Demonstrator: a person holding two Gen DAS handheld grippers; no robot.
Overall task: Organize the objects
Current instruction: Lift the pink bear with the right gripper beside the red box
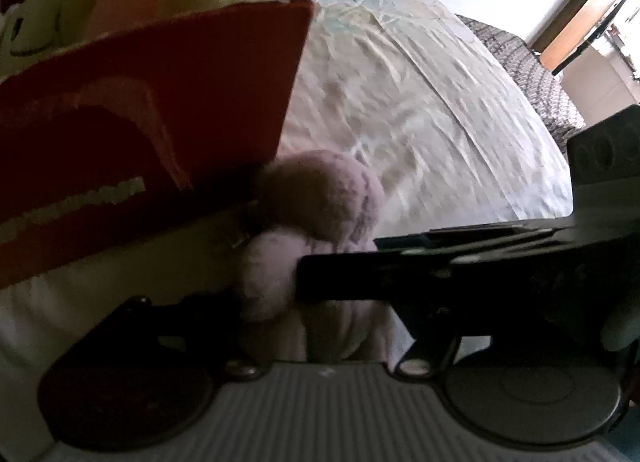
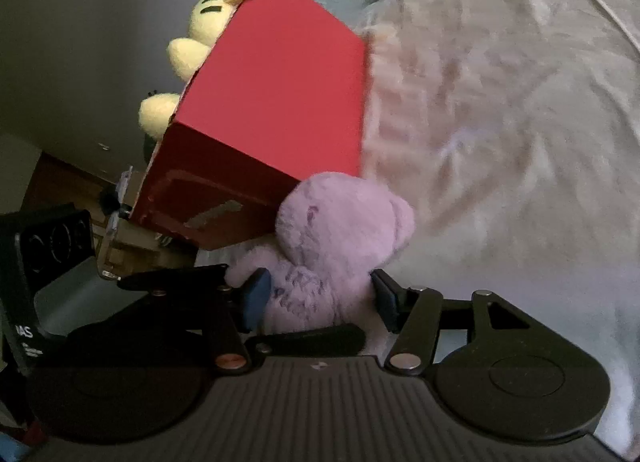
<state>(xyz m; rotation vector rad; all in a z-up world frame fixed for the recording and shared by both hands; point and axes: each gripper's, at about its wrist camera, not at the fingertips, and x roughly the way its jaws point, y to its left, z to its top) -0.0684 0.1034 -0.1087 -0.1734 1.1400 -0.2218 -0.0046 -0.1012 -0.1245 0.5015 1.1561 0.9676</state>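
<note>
Right wrist view, lower centre: our right gripper point(image 2: 320, 298) clamps the purple plush bear point(image 2: 320, 229) | red box point(image 2: 272, 101) touching above it | left gripper point(image 1: 280, 302): closure unclear.

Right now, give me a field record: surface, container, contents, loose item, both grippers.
surface: bed sheet, wrinkled
container: red box, on the bed
contents: yellow plush sticking out of the box's top
loose item: purple teddy, outside the box, beside its corner
right gripper: fingers either side of the teddy's body, closed on it
left gripper: by the teddy, state unclear
</note>
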